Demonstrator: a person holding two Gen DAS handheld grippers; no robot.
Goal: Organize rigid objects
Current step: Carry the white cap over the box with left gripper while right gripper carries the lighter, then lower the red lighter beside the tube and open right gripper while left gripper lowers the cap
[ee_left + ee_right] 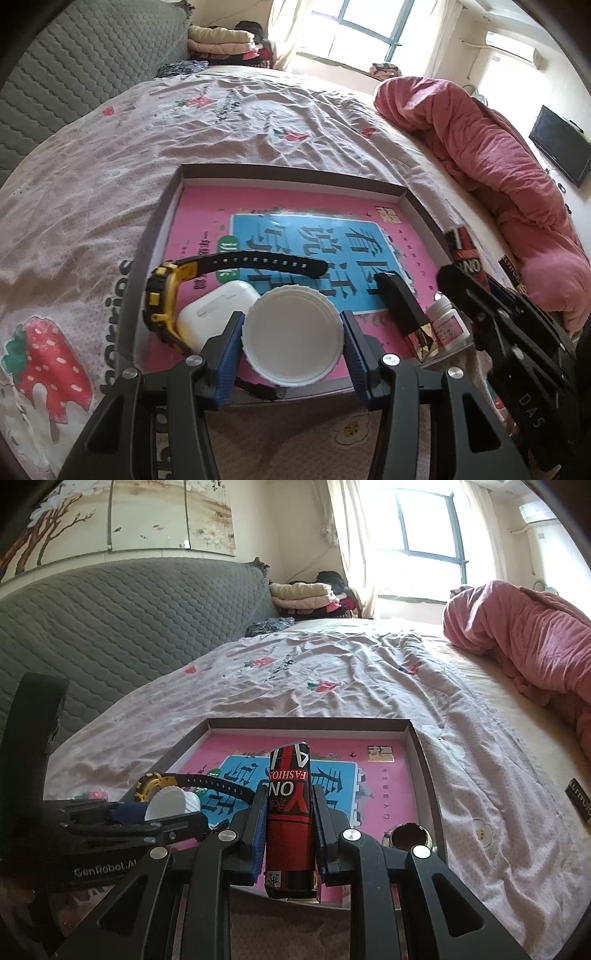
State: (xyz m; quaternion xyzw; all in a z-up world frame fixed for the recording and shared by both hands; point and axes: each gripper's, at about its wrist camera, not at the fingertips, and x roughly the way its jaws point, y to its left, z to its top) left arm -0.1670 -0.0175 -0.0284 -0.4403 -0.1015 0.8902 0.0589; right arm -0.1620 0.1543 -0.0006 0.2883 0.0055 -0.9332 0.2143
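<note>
In your left wrist view, your left gripper clamps a white ribbed lid between its blue pads, held over the near edge of the shallow box on the bed. Just left of the lid lie a white earbud case and a yellow-and-black watch, its strap arching far-right. To the right lie a black-and-gold tube and a small white bottle; your right gripper comes in at the right edge.

In your right wrist view, your right gripper is closed narrow on a red-and-black canister, upright above the box's near edge. Your left gripper sits left, holding the lid.
</note>
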